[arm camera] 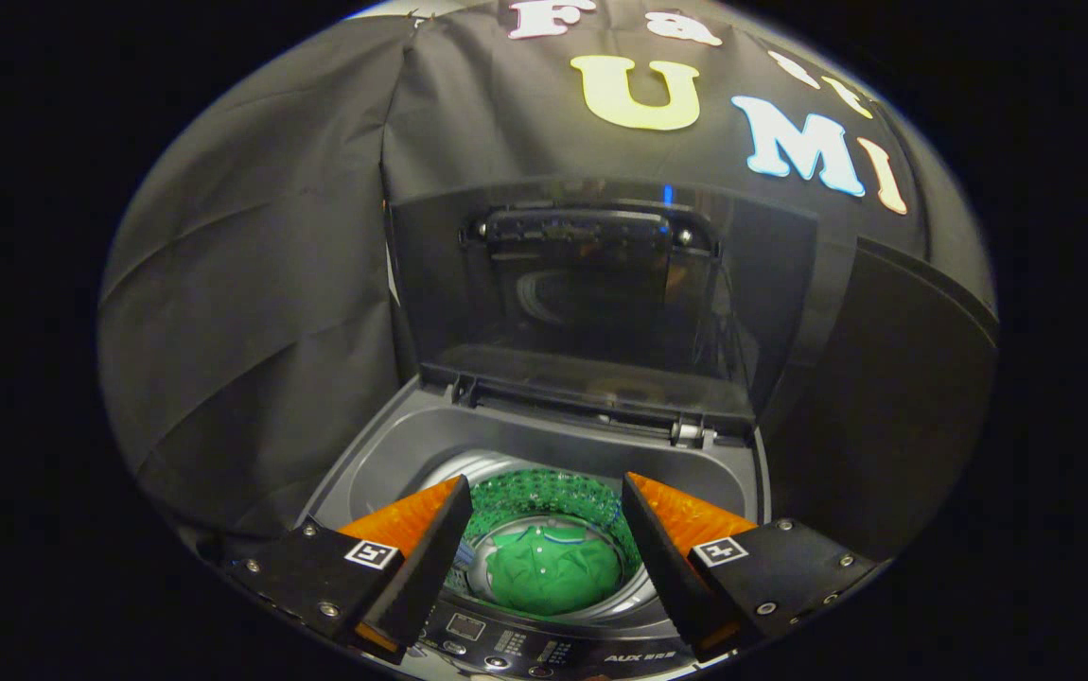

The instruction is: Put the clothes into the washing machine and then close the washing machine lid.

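**Green clothes lying in drum, lid standing up**

Green clothes point(552, 570) are lying bunched at the bottom of the washing machine point(393, 445) drum, w/ a green reflection showing on the perforated drum wall point(553, 492) at 12 o'clock from the bundle. The gripper point(549, 492) is hanging above the front edge of the machine, fingers spread well apart and clamping nothing; the clothes are showing in the gap btwn them, lower down inside the tub. One finger point(430, 539) is sitting at 9 o'clock from the clothes, the other at 3 o'clock.

The washing machine lid point(591, 284) is standing upright at the back of the opening, at 12 o'clock from the drum, folded along a hinge point(691, 433) near the rear rim. It's dark and see-through, w/ a handle-like bar across its upper part. The grey top deck is ringing the opening. A control panel point(506, 643) w/ buttons is running along the front edge, at 6 o'clock from the clothes, just below the fingers. Black cloth of the booth wall point(251, 284) is hanging behind and to both sides of the machine.
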A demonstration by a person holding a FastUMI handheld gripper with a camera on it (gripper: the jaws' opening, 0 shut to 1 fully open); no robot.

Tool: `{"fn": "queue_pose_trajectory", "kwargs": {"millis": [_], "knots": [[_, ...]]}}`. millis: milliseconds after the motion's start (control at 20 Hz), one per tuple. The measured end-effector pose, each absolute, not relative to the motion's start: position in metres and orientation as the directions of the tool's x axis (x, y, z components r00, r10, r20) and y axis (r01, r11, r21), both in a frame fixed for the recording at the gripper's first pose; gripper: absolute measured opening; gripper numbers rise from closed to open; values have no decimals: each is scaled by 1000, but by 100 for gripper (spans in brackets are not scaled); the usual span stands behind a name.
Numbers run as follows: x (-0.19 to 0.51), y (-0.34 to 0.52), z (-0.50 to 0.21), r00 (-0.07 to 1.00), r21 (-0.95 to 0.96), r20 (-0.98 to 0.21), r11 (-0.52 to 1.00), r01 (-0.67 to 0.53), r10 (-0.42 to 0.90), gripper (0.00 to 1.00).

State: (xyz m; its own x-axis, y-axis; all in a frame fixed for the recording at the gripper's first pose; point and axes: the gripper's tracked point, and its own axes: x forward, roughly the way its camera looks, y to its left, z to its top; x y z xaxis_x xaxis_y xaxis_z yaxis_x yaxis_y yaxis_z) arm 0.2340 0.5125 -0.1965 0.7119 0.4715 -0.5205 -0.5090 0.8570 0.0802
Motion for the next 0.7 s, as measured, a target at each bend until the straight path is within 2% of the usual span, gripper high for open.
{"fn": "queue_pose_trajectory", "kwargs": {"millis": [350, 700], "knots": [[266, 513, -96, 845, 76, -232, 875, -477, 481, 97], [310, 521, -38, 879, 102, -141, 889, -446, 456, 97]]}}
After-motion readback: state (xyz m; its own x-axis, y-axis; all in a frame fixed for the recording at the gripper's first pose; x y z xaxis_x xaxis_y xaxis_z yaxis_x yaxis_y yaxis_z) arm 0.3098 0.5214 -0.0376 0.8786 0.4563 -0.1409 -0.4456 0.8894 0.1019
